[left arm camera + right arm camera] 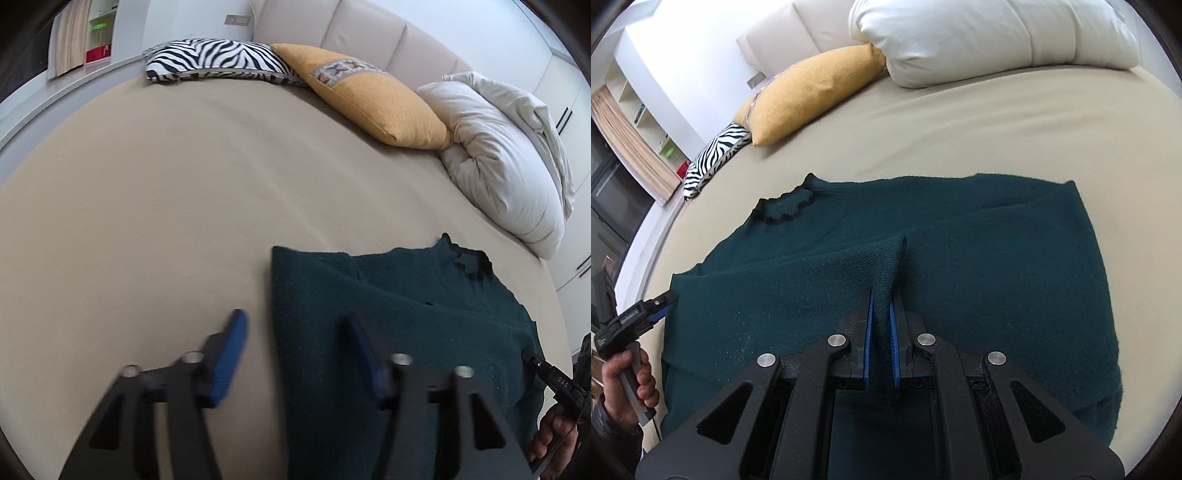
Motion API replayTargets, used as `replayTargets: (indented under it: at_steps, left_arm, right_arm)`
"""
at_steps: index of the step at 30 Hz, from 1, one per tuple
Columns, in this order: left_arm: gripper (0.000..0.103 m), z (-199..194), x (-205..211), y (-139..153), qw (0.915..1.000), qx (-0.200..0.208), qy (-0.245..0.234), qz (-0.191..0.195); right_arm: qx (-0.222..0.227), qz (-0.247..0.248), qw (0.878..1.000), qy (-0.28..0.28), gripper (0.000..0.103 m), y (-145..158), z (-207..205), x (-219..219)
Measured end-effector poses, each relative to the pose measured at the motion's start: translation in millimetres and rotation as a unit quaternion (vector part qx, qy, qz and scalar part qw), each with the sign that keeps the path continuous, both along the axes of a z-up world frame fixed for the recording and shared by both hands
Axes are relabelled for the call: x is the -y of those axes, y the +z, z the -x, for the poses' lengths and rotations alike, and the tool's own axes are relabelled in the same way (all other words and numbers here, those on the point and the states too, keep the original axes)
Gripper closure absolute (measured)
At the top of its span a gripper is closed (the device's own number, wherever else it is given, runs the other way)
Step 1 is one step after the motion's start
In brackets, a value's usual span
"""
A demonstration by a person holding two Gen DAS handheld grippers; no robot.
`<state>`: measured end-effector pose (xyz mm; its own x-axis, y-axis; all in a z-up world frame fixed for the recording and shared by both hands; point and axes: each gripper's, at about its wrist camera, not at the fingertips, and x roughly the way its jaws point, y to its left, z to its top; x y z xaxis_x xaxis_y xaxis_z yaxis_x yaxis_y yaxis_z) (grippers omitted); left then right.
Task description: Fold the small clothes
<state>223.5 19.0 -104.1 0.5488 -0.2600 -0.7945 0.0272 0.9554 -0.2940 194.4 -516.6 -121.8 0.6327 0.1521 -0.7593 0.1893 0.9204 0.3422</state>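
A wide bed with a smooth beige fitted sheet point(155, 206) fills both views, backed by a padded cream headboard point(354, 33). Along its far edge lie a bulky, crumpled white pillow point(495, 162), a mustard-yellow woven cushion point(373, 99) with a patterned strip, and a black-and-white zebra-print cushion point(218, 61); the yellow one overlaps the zebra one and touches the white pillow.

The dark green knitted sweater point(960, 258) lies spread on the sheet at the near side of the bed, its ruffled dark neckline point(786, 210) toward the cushions and part of the body already doubled over itself.

The right gripper point(881, 332), black-framed with blue pads, points steeply downward over the middle of the sweater. Its jaws are pressed nearly together, pinching a raised ridge of the green knit that stands up between the pads.

The left gripper point(295, 354) also tilts downward, at the sweater's straight side edge. Its jaws stand apart: one blue finger point(229, 362) is over bare sheet, the other over the knit, and the pads press on nothing. In the right wrist view a hand point(628, 376) in a dark sleeve grasps its handle, with the tip at the garment's edge.

No containers are in view.
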Motion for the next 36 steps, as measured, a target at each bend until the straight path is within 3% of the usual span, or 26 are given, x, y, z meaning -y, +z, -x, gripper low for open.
replayTargets:
  at_steps: [4, 9, 11, 12, 15, 20, 22, 23, 25, 28, 31, 36]
  left_arm:
    - [0.089, -6.5, 13.8, 5.0, 0.9995, 0.006, -0.023, -0.019]
    - [0.092, -3.7, 15.8, 25.1, 0.9968, 0.055, -0.044, -0.038]
    - [0.092, -5.2, 18.2, 17.2, 0.9944, 0.063, -0.051, -0.069]
    - [0.092, -10.8, 16.2, 2.6, 0.9947, 0.043, -0.049, -0.079]
    - [0.091, -11.3, 10.6, -7.3, 0.9952, 0.041, -0.051, -0.073]
    - [0.077, -1.5, 2.2, 16.1, 0.9958, 0.058, -0.023, -0.067]
    - [0.059, 11.7, -2.7, 29.4, 0.9955, 0.071, -0.002, -0.062]
    - [0.057, 18.7, -1.5, 33.6, 0.9950, 0.077, 0.001, -0.063]
    - [0.057, 35.1, 13.8, 37.1, 0.9922, 0.088, -0.026, -0.085]
    - [0.057, 43.9, 35.8, 20.5, 0.9893, 0.068, -0.073, -0.106]
    - [0.058, 40.8, 40.6, -4.5, 0.9883, 0.045, -0.081, -0.122]
    - [0.056, 41.6, 40.1, -4.7, 0.9861, 0.050, -0.091, -0.130]
  right_arm:
    - [-0.006, 0.005, 1.000, 0.003, 0.096, -5.8, 4.0, -2.3]
    - [0.008, 0.022, 1.000, 0.006, 0.096, 9.8, 11.6, -8.8]
    - [0.011, 0.025, 1.000, 0.004, 0.096, 12.9, 12.9, -10.6]
    - [0.005, 0.025, 1.000, 0.003, 0.096, 8.6, 10.8, -10.3]
    - [-0.014, 0.001, 1.000, -0.007, 0.097, -14.8, 4.1, -2.6]
    - [-0.003, 0.010, 1.000, -0.008, 0.096, -3.9, 7.8, -8.3]
    - [0.011, 0.015, 1.000, -0.005, 0.096, 5.0, 10.1, -11.8]
    - [0.012, 0.017, 1.000, -0.005, 0.096, 7.2, 9.6, -12.3]
    - [0.002, 0.018, 1.000, -0.005, 0.096, 4.0, 6.7, -12.7]
    - [-0.011, 0.010, 1.000, -0.002, 0.096, -8.1, 5.6, -9.7]
    - [-0.009, 0.001, 1.000, -0.013, 0.095, -7.1, 9.1, -5.5]
    - [-0.011, 0.010, 0.999, -0.032, 0.097, -4.8, 20.1, 0.9]
